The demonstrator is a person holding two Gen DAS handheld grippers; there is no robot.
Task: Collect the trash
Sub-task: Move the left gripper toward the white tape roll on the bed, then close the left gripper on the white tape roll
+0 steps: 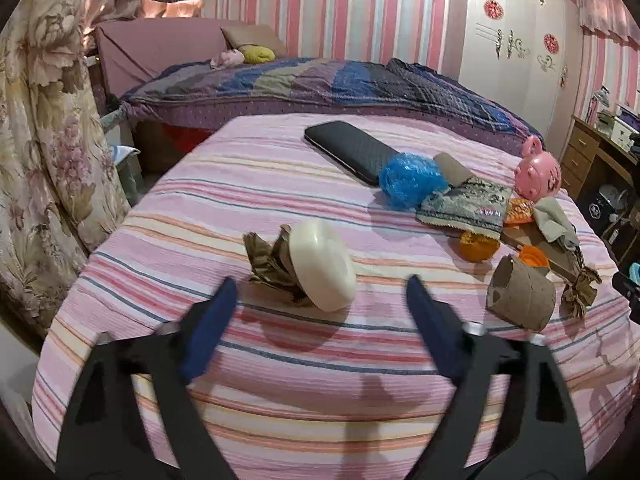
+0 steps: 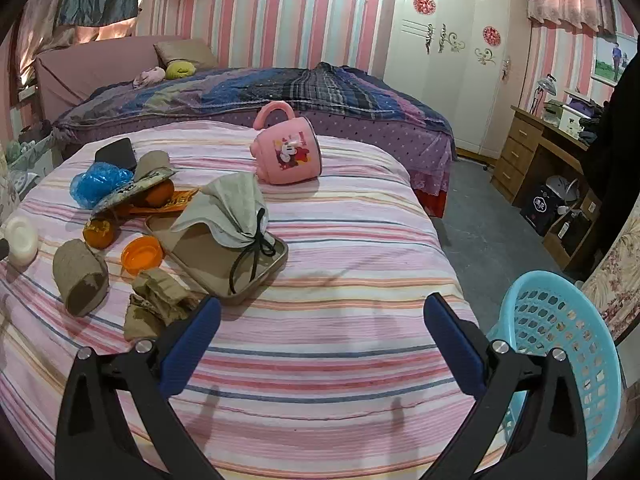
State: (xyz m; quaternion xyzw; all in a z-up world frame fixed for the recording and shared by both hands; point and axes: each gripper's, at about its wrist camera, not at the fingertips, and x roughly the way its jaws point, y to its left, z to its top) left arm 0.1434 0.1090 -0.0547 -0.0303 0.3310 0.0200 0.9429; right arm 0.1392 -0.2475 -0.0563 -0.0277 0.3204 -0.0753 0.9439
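Pink striped cloth showing mid-frame, pink cartoon-printed mug lying upper centre, turquoise perforated basket sitting lower right, crumpled blue plastic resting left, orange lid showing left.

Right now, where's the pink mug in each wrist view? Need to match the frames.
Left wrist: pink mug at the far right of the bed, lying on its side, behind the patterned pouch.
Right wrist: pink mug upper centre, on its side, handle up, beyond the metal tray.
Shared landmark: the blue plastic wad.
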